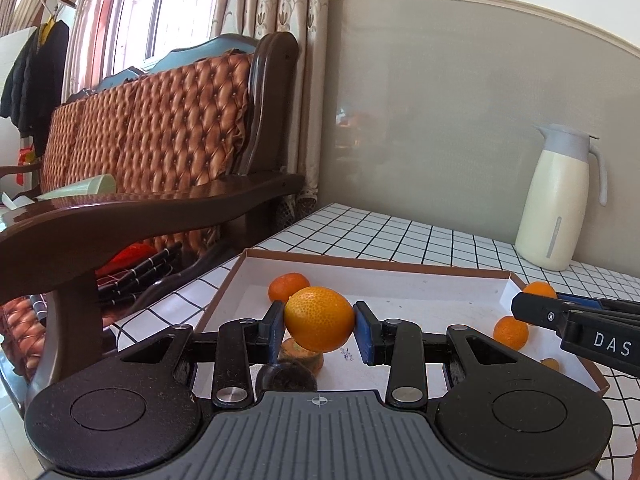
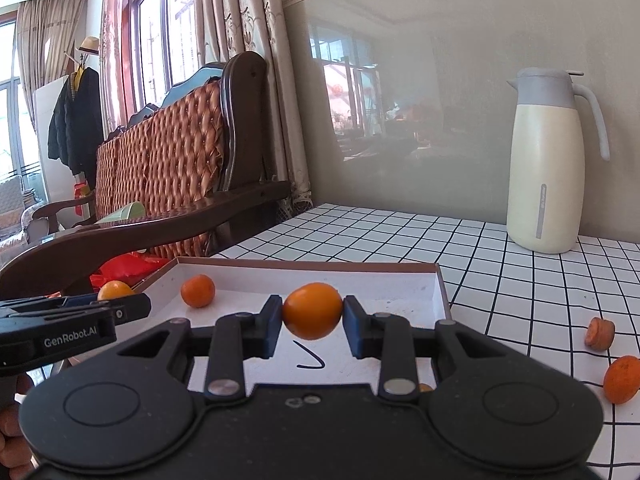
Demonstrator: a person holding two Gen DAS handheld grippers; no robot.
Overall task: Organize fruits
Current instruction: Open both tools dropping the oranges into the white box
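Note:
My left gripper (image 1: pixel 320 326) is shut on an orange (image 1: pixel 319 319) and holds it above the near left part of a shallow white box (image 1: pixel 400 292). My right gripper (image 2: pixel 313 318) is shut on another orange (image 2: pixel 313 311) above the same box (image 2: pixel 400 288). A small orange (image 1: pixel 289 286) lies in the box's far left corner, also seen in the right wrist view (image 2: pixel 197 290). Another small orange (image 1: pixel 511 332) lies at the box's right side. A carrot piece (image 1: pixel 302 354) lies under the left gripper. The right gripper shows in the left wrist view (image 1: pixel 520 307), the left gripper in the right wrist view (image 2: pixel 144 307).
A cream thermos jug (image 2: pixel 548 160) stands at the back right of the checked tablecloth (image 2: pixel 500 264). Two carrot pieces (image 2: pixel 599 333) (image 2: pixel 622 379) lie on the cloth right of the box. A wooden sofa (image 1: pixel 160 152) stands to the left, close to the table edge.

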